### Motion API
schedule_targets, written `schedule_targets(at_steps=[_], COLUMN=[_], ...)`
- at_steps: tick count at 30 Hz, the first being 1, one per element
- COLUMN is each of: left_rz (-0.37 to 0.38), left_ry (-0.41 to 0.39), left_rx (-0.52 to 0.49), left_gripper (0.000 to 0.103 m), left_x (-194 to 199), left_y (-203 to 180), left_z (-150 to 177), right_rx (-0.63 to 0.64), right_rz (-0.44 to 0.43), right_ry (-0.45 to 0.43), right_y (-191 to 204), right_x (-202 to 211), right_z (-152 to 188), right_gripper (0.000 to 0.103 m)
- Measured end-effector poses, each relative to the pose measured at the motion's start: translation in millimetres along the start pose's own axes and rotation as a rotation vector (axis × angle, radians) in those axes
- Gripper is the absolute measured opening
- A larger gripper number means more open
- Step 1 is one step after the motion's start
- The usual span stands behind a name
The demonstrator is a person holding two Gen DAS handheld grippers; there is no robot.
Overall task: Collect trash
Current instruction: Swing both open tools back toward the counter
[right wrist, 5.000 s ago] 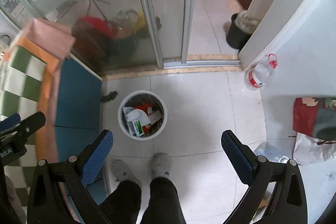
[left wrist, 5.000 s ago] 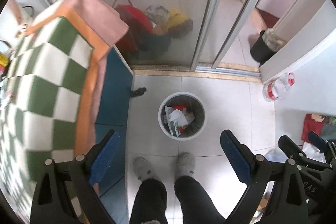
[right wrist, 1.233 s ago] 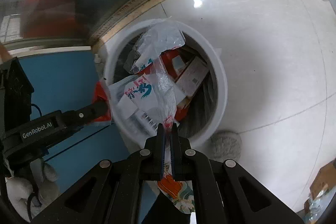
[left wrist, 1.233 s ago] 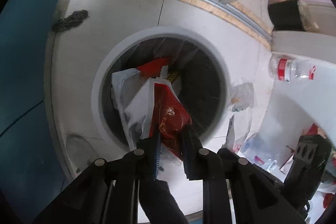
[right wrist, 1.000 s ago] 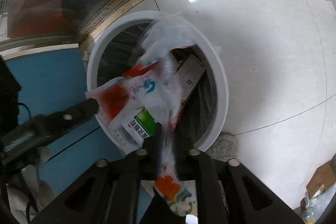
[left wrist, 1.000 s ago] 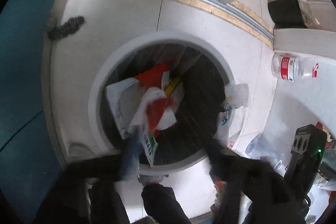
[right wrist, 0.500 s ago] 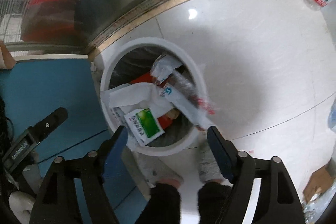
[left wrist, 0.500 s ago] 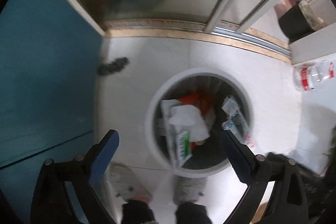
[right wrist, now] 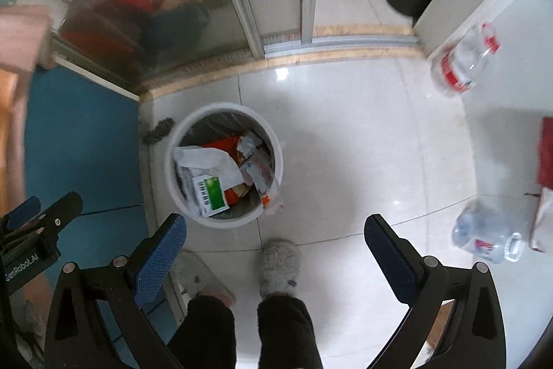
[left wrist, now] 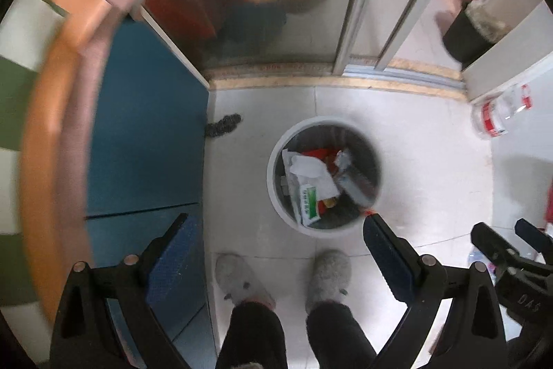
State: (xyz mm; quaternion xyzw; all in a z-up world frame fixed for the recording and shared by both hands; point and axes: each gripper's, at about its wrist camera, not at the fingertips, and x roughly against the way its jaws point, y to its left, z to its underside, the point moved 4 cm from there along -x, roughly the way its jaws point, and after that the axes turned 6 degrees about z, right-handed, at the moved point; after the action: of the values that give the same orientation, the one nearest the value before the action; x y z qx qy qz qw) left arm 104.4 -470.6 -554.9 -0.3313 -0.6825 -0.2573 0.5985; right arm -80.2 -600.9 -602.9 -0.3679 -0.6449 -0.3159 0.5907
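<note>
A white round bin stands on the tiled floor far below both grippers. It holds white wrappers, a red wrapper and a green-labelled packet. A clear plastic wrapper lies across the bin's right rim, one end hanging outside. My left gripper points down, open, with nothing between its blue pads. My right gripper also points down; its jaws are opening wide and nothing is between them. Each gripper shows at the edge of the other's view.
A person's grey slippers stand just in front of the bin. Blue furniture lies to the left, and a sliding glass door is behind. Plastic bottles lie at the right. A dark scrap is on the floor.
Both grippers opened and let their wrappers drop into the bin. Both then rose high above it, so the bin now looks small.
</note>
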Motion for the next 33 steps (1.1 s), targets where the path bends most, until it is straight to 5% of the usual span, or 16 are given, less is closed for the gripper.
schedule_targets(at_steps=[9,15,26,33], left_rz=[0.037,0.065,0.081,0.085], left_ry=[-0.113,-0.165,-0.277,-0.374], left_rx=[0.041,0.07,0.113,0.167], left_gripper=[0.099,0.099,0.099,0.101], left_x=[176.5,258.0,346.9,378.3], left_y=[-4.8,-5.9,7.5,62.0], left_z=[2.3,13.5,25.7,14.2], right_rx=[0.03,0.07,0.102,0.162], right_rz=[-0.021,-0.035,-0.091,-0.16], right_ry=[-0.145,-0.229,-0.281,-0.29], right_y=[-13.3,-23.5,-13.8,55.4], right_x=[188.3,296.4,383.6,404.1], right_z=[4.6,15.9,27.3,6.3], right_gripper=[0.103,0.103,0.103,0.103])
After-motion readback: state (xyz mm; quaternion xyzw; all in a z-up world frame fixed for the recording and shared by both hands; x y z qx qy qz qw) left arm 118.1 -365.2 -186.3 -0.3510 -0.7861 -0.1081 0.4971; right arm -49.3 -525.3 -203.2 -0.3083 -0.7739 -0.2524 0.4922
